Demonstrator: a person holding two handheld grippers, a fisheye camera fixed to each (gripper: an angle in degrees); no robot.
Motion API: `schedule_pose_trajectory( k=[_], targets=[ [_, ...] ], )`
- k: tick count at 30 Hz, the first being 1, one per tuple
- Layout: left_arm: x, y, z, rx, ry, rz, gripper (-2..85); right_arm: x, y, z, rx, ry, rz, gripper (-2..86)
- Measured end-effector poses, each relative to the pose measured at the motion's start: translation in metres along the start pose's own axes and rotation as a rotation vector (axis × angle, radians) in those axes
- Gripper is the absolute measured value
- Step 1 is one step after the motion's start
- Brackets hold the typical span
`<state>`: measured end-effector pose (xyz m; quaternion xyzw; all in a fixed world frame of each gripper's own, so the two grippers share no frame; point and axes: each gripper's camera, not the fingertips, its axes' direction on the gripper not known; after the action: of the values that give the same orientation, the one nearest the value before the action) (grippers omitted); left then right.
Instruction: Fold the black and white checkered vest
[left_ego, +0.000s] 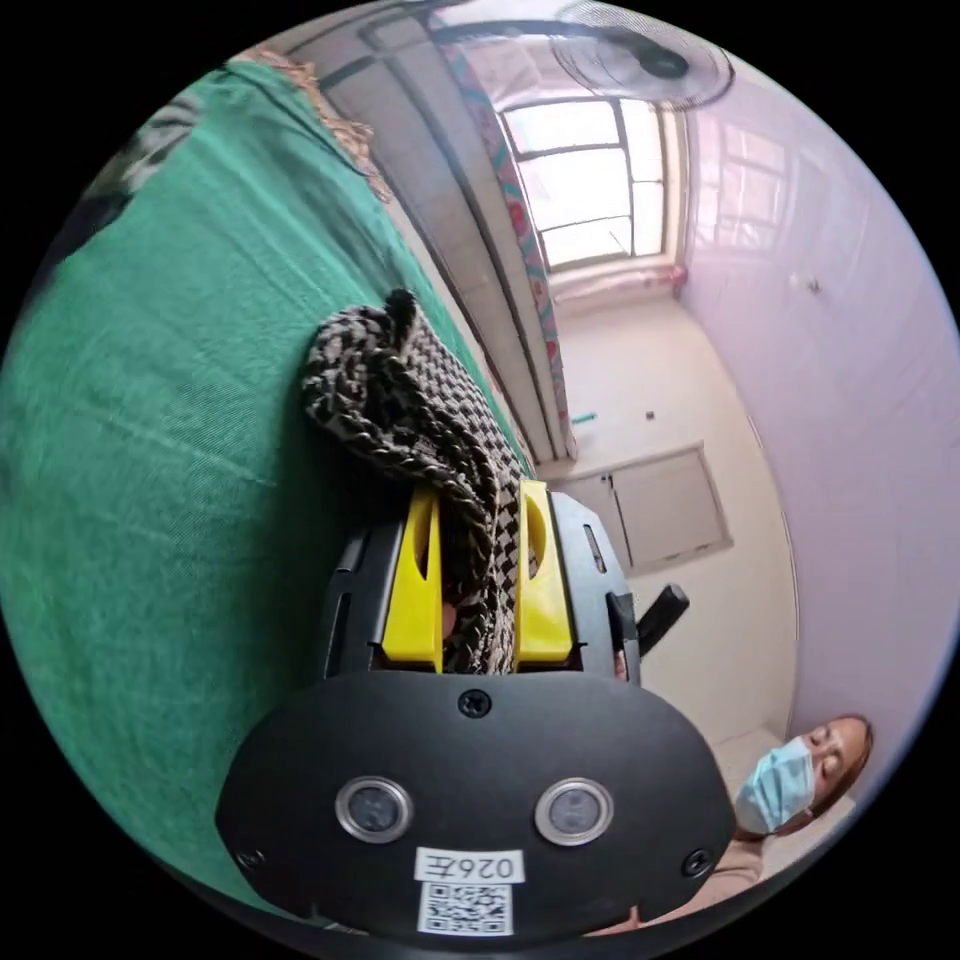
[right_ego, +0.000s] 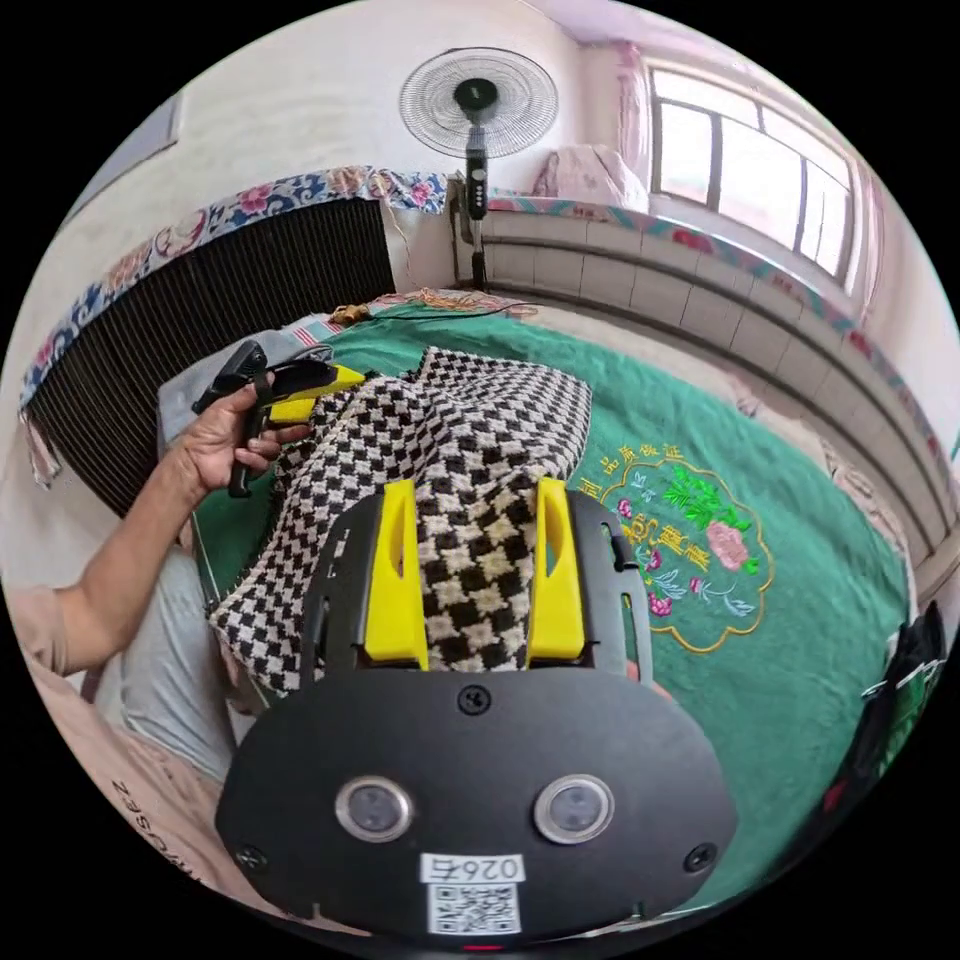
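The black and white checkered vest (right_ego: 470, 440) hangs spread between both grippers over a green cloth (right_ego: 780, 560). In the left gripper view my left gripper (left_ego: 478, 500) has its yellow jaws shut on a bunched edge of the vest (left_ego: 400, 390). The right gripper view has my right gripper (right_ego: 475, 495) with its jaws closed on another part of the vest's edge. Off to the left of that view, a hand holds the left gripper (right_ego: 300, 385) at the vest's far corner.
The green cloth (left_ego: 150, 450) carries an embroidered flower emblem (right_ego: 690, 540). A standing fan (right_ego: 478, 105) and a dark radiator-like panel (right_ego: 220, 300) are beyond it. A window (right_ego: 760, 170) sits above a tiled ledge. A person wearing a mask (left_ego: 790, 780) is at the edge.
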<state>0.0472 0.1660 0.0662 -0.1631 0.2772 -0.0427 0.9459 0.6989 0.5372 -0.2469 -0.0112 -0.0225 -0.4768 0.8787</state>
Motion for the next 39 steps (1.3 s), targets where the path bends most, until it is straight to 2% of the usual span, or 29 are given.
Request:
schedule_pose_trajectory(
  k=[2,4,6,7,10,12,14,19,22,26,28,30,32,34,36,39],
  targets=[
    [0.003,0.016,-0.017,0.098,-0.074,-0.011,10.9,-0.013,0.013,-0.008,0.028,0.062,-0.036,13.4],
    [0.008,0.021,-0.023,0.115,-0.110,0.001,10.7,-0.025,0.027,-0.029,0.105,0.184,-0.085,10.0],
    [0.012,0.021,-0.022,0.096,-0.118,0.031,10.9,-0.038,0.048,-0.065,0.262,0.327,-0.122,6.4],
    [0.014,0.019,-0.017,0.073,-0.124,0.051,11.4,-0.041,0.052,-0.071,0.284,0.312,-0.136,6.0],
    [0.018,0.015,0.005,0.008,-0.158,0.094,13.7,-0.054,0.050,-0.055,0.226,0.028,-0.221,7.1],
    [0.022,0.016,0.020,-0.015,-0.196,0.128,15.6,-0.076,0.040,0.018,-0.014,-0.111,-0.317,8.6],
    [0.025,0.021,0.038,-0.046,-0.248,0.170,16.7,-0.086,0.038,0.073,-0.208,-0.105,-0.383,8.1],
    [0.027,0.024,0.041,-0.064,-0.289,0.191,16.7,-0.023,-0.005,0.041,-0.174,-0.183,-0.336,0.8],
    [0.013,0.026,0.031,-0.038,-0.216,0.119,15.3,0.050,-0.049,0.022,-0.150,-0.239,-0.209,-1.2],
    [-0.011,0.032,0.023,0.020,-0.061,-0.005,16.0,0.220,-0.111,-0.054,0.040,-0.222,0.069,-1.5],
    [-0.010,0.033,0.025,0.016,-0.076,0.006,16.0,0.312,-0.122,-0.095,0.120,-0.175,0.215,-1.5],
    [-0.004,0.032,0.028,0.003,-0.117,0.045,15.9,0.441,-0.108,-0.144,0.177,-0.074,0.434,-1.6],
    [0.009,0.029,0.040,-0.032,-0.203,0.135,15.8,0.528,-0.083,-0.163,0.165,-0.006,0.614,-1.6],
    [0.019,0.026,0.056,-0.085,-0.245,0.218,15.3,0.605,-0.055,-0.150,0.126,-0.101,0.782,-1.5],
    [0.029,0.027,0.069,-0.131,-0.326,0.304,13.6,0.675,-0.022,-0.107,0.146,-0.313,0.985,-1.5],
    [0.034,0.024,0.071,-0.190,-0.353,0.345,9.4,0.708,0.001,-0.056,0.238,-0.504,1.187,-1.2]
  ],
)
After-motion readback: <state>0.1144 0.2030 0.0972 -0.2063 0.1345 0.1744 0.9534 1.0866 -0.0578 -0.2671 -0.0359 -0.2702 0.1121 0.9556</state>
